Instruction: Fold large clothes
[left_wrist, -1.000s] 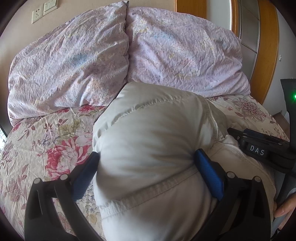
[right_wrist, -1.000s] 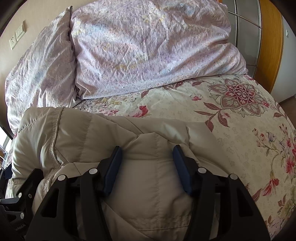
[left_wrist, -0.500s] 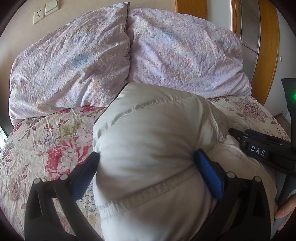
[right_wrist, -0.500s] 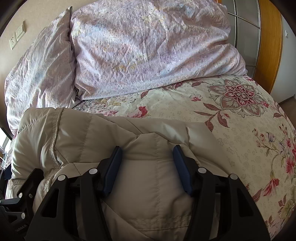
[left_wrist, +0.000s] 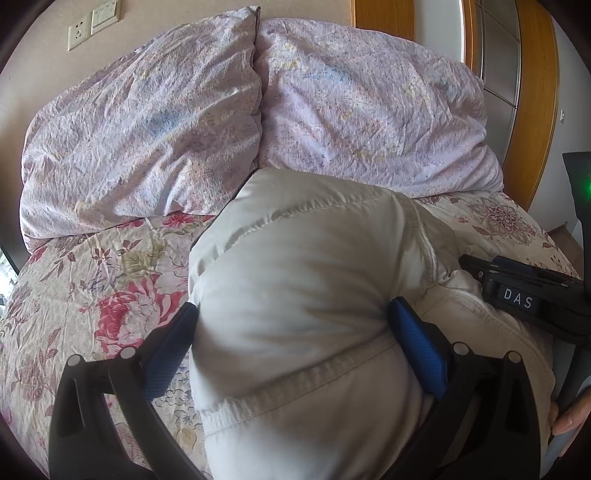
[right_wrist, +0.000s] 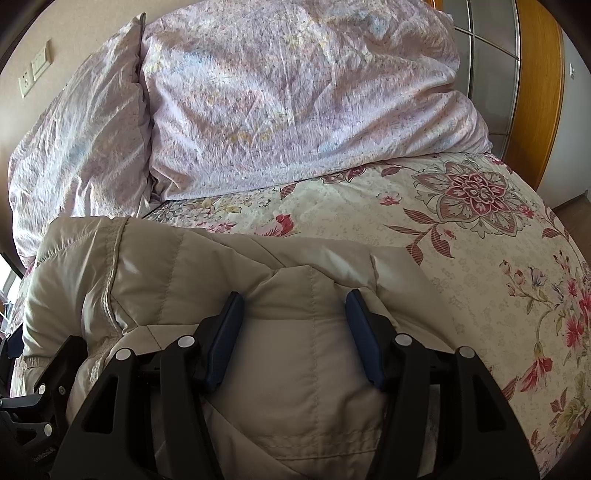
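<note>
A beige padded jacket (left_wrist: 306, 280) lies bunched and folded on the floral bed, thick and puffy. My left gripper (left_wrist: 291, 325) has its blue pads (left_wrist: 173, 339) wide apart, pressed against both sides of a fat roll of the jacket. The jacket also fills the lower half of the right wrist view (right_wrist: 221, 280). My right gripper (right_wrist: 293, 325) has its blue pads (right_wrist: 364, 332) clamped on a padded fold of the same jacket. The right gripper's body shows at the right edge of the left wrist view (left_wrist: 517, 299).
Two large lilac pillows (left_wrist: 147, 125) (right_wrist: 295, 96) lie against the wall at the head of the bed. The floral bedspread (right_wrist: 461, 236) stretches right of the jacket. A wooden frame (left_wrist: 535, 92) stands at the right. Wall sockets (left_wrist: 92, 22) sit top left.
Both grippers have stayed almost still on the jacket; the views shift only very slightly.
</note>
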